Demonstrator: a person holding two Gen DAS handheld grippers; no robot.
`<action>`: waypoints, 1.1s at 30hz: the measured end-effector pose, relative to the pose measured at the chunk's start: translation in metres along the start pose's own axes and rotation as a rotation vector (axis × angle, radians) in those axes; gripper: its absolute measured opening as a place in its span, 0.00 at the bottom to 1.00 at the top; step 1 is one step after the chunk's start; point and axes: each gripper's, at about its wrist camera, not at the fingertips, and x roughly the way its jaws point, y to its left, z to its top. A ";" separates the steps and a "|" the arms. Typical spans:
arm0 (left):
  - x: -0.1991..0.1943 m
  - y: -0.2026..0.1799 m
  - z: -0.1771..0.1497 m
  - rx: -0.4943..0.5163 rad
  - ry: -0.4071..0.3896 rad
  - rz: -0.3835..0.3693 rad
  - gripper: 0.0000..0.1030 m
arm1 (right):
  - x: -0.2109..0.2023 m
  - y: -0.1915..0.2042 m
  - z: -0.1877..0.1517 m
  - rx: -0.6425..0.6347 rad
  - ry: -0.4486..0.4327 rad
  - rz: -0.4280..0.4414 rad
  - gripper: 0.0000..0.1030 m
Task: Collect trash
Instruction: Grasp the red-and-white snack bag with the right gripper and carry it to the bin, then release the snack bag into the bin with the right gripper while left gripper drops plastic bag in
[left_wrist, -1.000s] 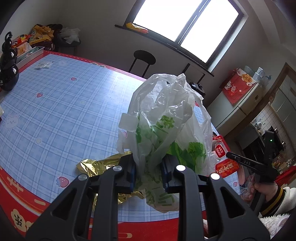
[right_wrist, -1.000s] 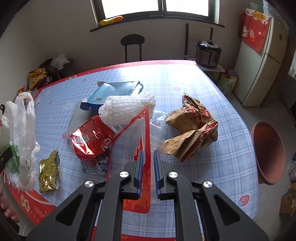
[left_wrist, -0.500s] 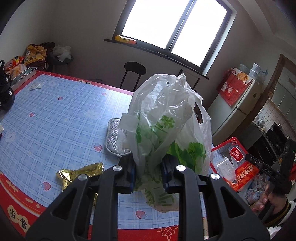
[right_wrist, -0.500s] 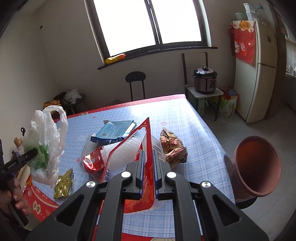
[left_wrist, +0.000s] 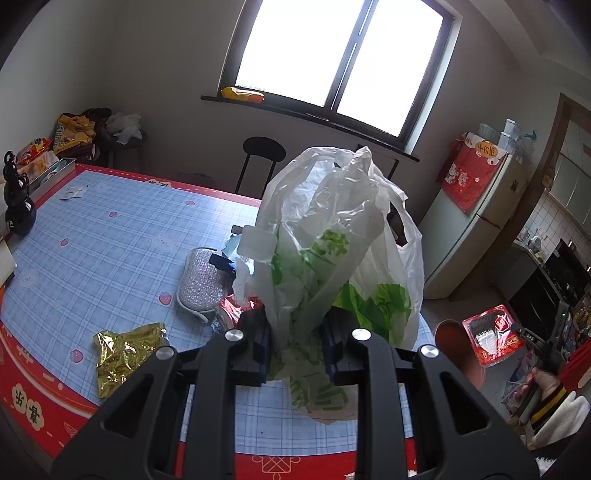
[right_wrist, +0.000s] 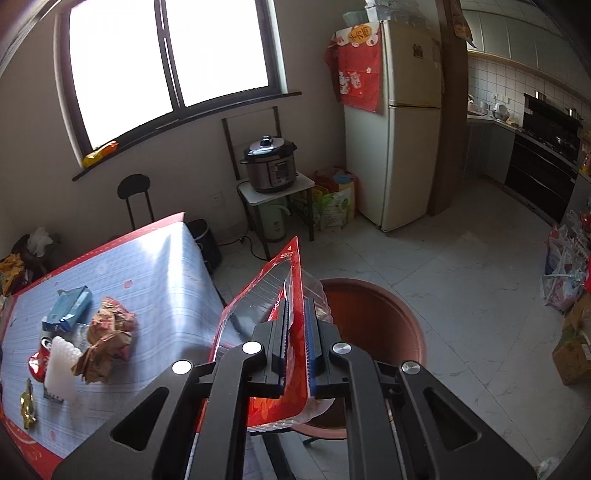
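Note:
My left gripper (left_wrist: 297, 347) is shut on a white plastic bag with green print (left_wrist: 332, 258), held above the table's near edge. My right gripper (right_wrist: 297, 347) is shut on a red and clear plastic package (right_wrist: 275, 295), held off the table beside a brown round bin (right_wrist: 376, 328) on the floor. The package (left_wrist: 493, 334) and the bin (left_wrist: 448, 332) also show at the right of the left wrist view. Trash on the blue checked table (right_wrist: 155, 280): a gold foil wrapper (left_wrist: 125, 349), a brown paper bag (right_wrist: 107, 343), a red can (right_wrist: 38, 360), white foam (right_wrist: 61, 360), a blue packet (right_wrist: 68, 308).
A silver mesh pad (left_wrist: 201, 280) lies mid-table. A black figurine (left_wrist: 18, 206) stands at the table's far left. A black stool (right_wrist: 135, 195), a rice cooker on a stand (right_wrist: 271, 166) and a fridge (right_wrist: 402, 122) line the wall. Bags sit on the floor at right (right_wrist: 565, 273).
My right gripper has swung right off the table with the package, from above the table to beside the bin. My left gripper has lifted and tilted up with the bag still held.

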 end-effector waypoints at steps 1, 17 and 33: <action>0.000 -0.007 -0.001 0.000 0.000 0.002 0.24 | 0.011 -0.014 -0.001 0.013 0.021 -0.017 0.09; 0.006 -0.087 -0.016 0.075 0.043 0.051 0.24 | 0.099 -0.064 -0.004 0.098 0.149 0.017 0.18; 0.083 -0.212 -0.005 0.366 0.182 -0.281 0.24 | -0.044 -0.090 -0.016 0.152 -0.011 -0.066 0.95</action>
